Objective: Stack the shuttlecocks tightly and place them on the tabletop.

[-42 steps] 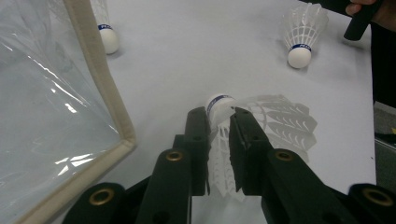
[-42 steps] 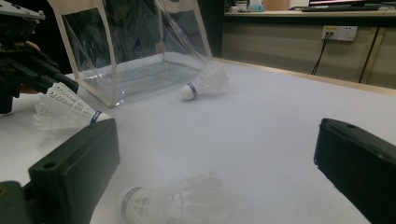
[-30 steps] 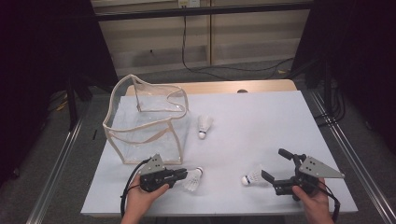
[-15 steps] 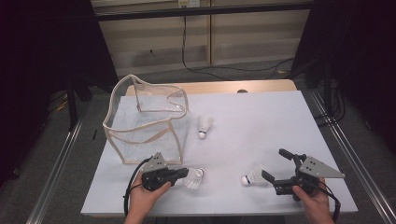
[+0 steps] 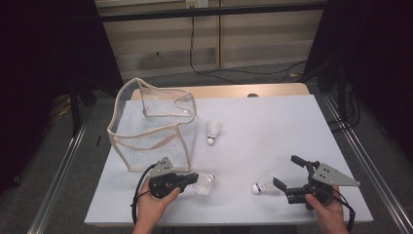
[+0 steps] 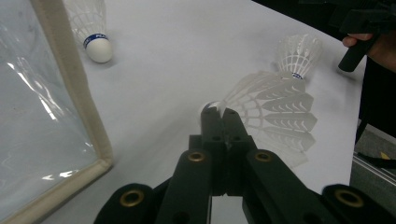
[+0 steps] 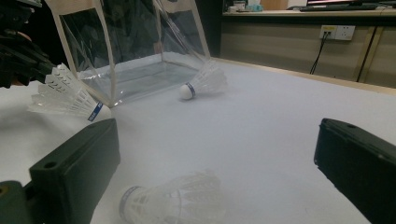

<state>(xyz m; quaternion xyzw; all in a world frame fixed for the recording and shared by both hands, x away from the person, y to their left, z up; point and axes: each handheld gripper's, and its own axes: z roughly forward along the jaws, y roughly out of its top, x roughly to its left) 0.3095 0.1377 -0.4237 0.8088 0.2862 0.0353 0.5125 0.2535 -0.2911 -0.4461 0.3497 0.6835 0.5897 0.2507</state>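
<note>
Left claw clamped shut on feather skirt of near shuttlecock, at tabletop front edge, just beside clear pouch. Right claw wide open, nothing gripped, second shuttlecock lying between jaws (pads not touching). Third shuttlecock lying mid-table beside pouch.

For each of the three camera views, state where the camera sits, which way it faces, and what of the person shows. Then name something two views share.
High view: above the near table edge, looking forward and down; both hands, left gripper, right gripper.
Left gripper view: along shut jaws pinching a shuttlecock.
Right gripper view: between open jaws, across the table toward the clear bag.
Shared: the far shuttlecock shows in all three.
</note>
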